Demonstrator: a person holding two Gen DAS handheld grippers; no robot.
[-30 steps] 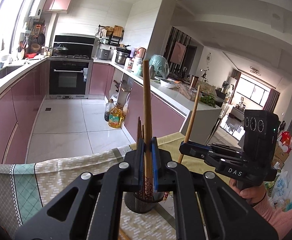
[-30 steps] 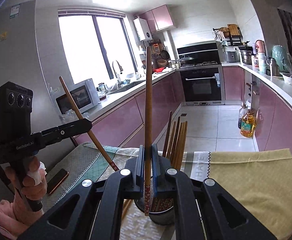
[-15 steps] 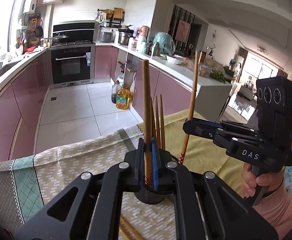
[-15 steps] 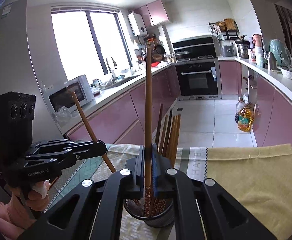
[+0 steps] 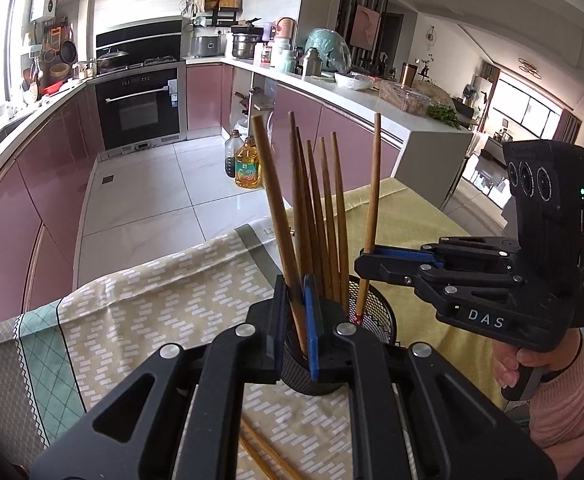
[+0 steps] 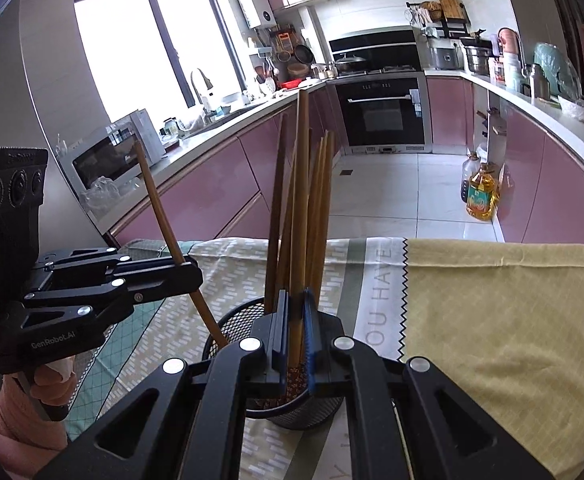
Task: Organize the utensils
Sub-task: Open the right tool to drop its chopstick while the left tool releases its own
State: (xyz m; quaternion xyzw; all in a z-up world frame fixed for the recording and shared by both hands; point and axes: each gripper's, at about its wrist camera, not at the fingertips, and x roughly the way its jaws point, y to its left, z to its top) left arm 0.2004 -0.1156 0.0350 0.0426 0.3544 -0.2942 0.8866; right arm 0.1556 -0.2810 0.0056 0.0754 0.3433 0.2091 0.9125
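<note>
A black mesh holder (image 5: pixel 372 320) stands on the tablecloth with several brown chopsticks (image 5: pixel 324 216) upright in it. My left gripper (image 5: pixel 295 292) is shut on one chopstick (image 5: pixel 276 208), which leans left, its lower end down inside the holder. My right gripper (image 5: pixel 363 261) comes in from the right, shut on another chopstick (image 5: pixel 372 200) whose red-patterned tip sits at the holder's rim. In the right wrist view, my right gripper (image 6: pixel 295 304) clamps its chopstick (image 6: pixel 302 200) over the holder (image 6: pixel 236 324). There my left gripper (image 6: pixel 192 276) holds its slanted chopstick (image 6: pixel 160 200).
A patterned tablecloth (image 5: pixel 152 300) and a yellow cloth (image 6: pixel 492 320) cover the table. Loose chopsticks (image 5: pixel 264 456) lie on the cloth near the front edge. Beyond the table edge are the tiled floor, oil bottles (image 5: pixel 247 164) and pink kitchen cabinets.
Both grippers have sunk toward the holder. Each held chopstick's lower end has come down to or into the holder, and the left one now leans more to the left.
</note>
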